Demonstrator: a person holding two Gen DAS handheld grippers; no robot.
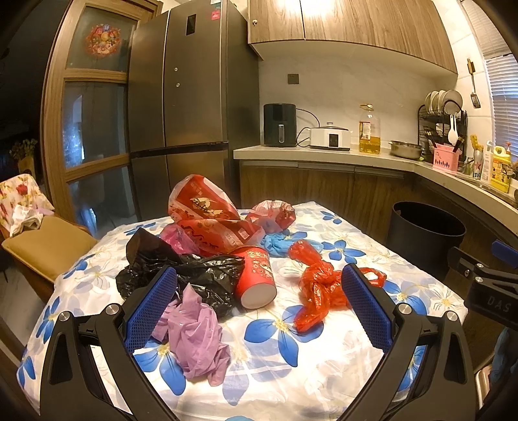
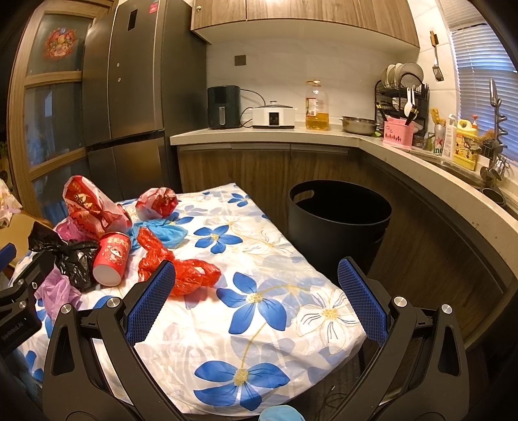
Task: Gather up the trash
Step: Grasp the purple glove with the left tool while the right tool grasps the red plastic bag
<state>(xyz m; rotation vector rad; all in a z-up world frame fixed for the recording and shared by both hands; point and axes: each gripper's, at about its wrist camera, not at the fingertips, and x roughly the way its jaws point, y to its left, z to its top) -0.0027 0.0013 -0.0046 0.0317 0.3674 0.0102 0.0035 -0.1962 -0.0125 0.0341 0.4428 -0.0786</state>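
Trash on table, both grippers' fingers wide apart above, empty.

A tall dark refrigerator stands at ten o'clock, with a wood-framed glass door bearing a red paper decoration to its left. Along the counter from twelve towards two o'clock sit a black air fryer, a white cooker, a bottle of yellow oil, a steel bowl, a pink caddy and a dish rack. Wooden wall cabinets hang above, and a cushioned chair sits at nine o'clock.
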